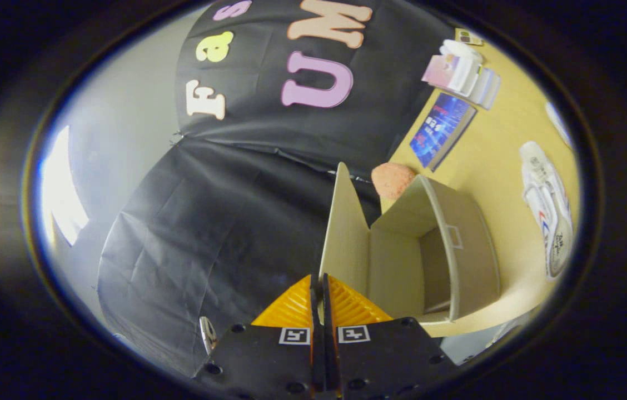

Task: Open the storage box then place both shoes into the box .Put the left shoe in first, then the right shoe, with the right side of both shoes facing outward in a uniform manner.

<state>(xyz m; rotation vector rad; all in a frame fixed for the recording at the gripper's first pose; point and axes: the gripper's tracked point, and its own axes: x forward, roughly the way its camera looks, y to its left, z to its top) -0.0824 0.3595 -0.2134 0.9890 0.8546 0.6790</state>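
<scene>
Your handheld gripper (322,289), with ribbed orange fingers (291,305) on black mounts, is showing at the bottom centre of the frame. Its jaws are pressing together on the lower edge of the raised flap (344,233) of the beige cardboard storage box (472,250), pinching that thin panel between them. The flap is standing upright at frame centre, and the box is lying open just right of it on the pale yellow wooden counter (508,150), its hollow interior facing you. A white sneaker with red and blue markings (550,214) is lying at the far right, well apart from the box. A rough orange ball (393,179) is sitting just beyond the box. A blue-covered book (441,130) and a stack of white and pink items (463,72) are resting at the upper right.
</scene>
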